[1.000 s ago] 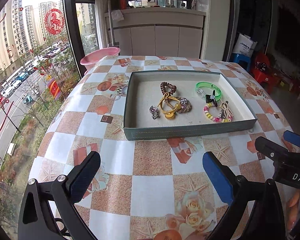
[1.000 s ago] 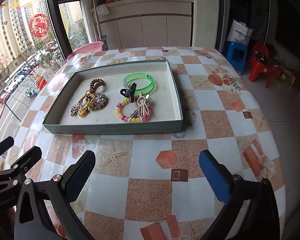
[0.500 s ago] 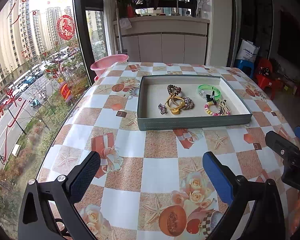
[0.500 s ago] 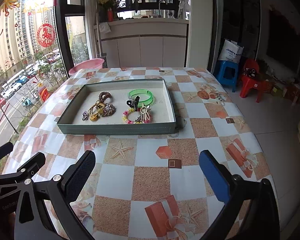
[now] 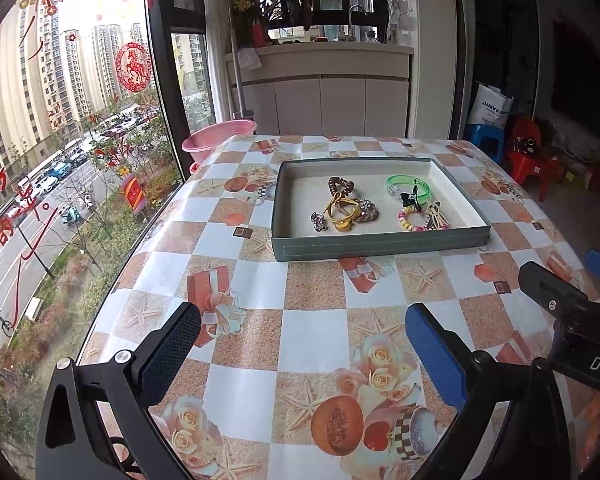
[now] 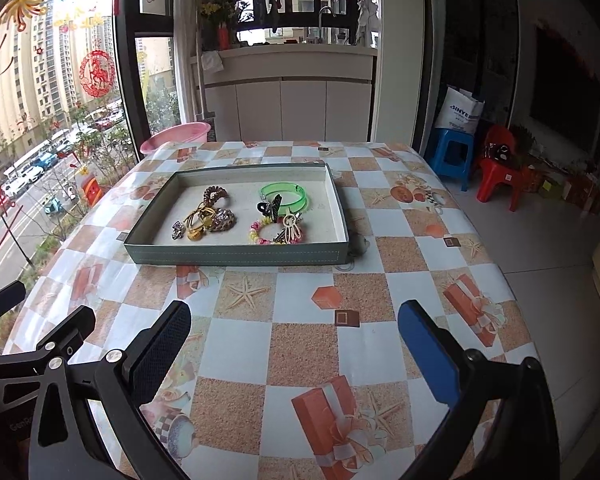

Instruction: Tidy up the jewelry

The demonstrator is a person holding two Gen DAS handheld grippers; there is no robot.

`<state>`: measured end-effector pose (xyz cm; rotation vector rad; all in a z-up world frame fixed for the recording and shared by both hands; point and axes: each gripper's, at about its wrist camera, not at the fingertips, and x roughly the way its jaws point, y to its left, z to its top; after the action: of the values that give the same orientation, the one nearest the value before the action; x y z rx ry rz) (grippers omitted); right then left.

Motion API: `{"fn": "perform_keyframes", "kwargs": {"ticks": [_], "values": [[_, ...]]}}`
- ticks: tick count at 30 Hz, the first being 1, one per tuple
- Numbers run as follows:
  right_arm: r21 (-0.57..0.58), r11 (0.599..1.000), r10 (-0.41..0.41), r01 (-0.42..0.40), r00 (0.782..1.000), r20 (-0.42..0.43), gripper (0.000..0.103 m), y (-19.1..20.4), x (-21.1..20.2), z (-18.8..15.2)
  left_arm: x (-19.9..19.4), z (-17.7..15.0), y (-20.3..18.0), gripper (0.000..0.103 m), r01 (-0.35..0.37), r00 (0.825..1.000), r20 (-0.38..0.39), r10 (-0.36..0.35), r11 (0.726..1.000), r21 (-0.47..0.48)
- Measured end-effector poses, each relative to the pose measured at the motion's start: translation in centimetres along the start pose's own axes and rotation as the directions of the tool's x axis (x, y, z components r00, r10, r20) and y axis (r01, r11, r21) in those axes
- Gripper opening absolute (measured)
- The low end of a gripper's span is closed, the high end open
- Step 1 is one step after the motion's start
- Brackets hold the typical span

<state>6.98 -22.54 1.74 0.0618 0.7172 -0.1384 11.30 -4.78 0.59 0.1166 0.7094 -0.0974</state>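
Note:
A shallow grey tray [image 5: 380, 243] [image 6: 236, 256] sits at the table's middle and holds several pieces of jewelry: a green bangle [image 5: 407, 185] [image 6: 284, 194], a beaded bracelet [image 5: 410, 218] [image 6: 266, 234], a yellow cord piece [image 5: 340, 210] [image 6: 198, 216], a brown coil tie [image 5: 340, 186] [image 6: 214, 194] and a black claw clip [image 6: 271, 206]. My left gripper [image 5: 300, 356] is open and empty, well short of the tray. My right gripper [image 6: 296, 348] is open and empty, also near the front of the table.
The table carries a checked floral oilcloth [image 5: 312, 336]. A pink basin [image 5: 220, 142] stands beyond the far left corner by the window. A blue stool [image 6: 452, 152] and red chair [image 6: 500, 168] stand on the floor at the right.
Both grippers have pulled back and up from the tray, which now looks smaller and farther away. Both stay open and empty.

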Motion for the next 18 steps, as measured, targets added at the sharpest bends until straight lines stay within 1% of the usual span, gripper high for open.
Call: {"fn": "perform_keyframes", "kwargs": {"ticks": [4, 18], "values": [[0.004, 1.000, 0.000, 0.000, 1.000, 0.001, 0.103, -0.01, -0.16, -0.09, -0.20, 0.07, -0.05, 0.103, -0.006, 1.000, 0.009, 0.006, 1.000, 0.000], [0.004, 1.000, 0.005, -0.005, 1.000, 0.000, 0.103, 0.09, -0.04, -0.13, 0.03, -0.14, 0.12, 0.103, -0.004, 1.000, -0.001, 0.004, 1.000, -0.015]]}}
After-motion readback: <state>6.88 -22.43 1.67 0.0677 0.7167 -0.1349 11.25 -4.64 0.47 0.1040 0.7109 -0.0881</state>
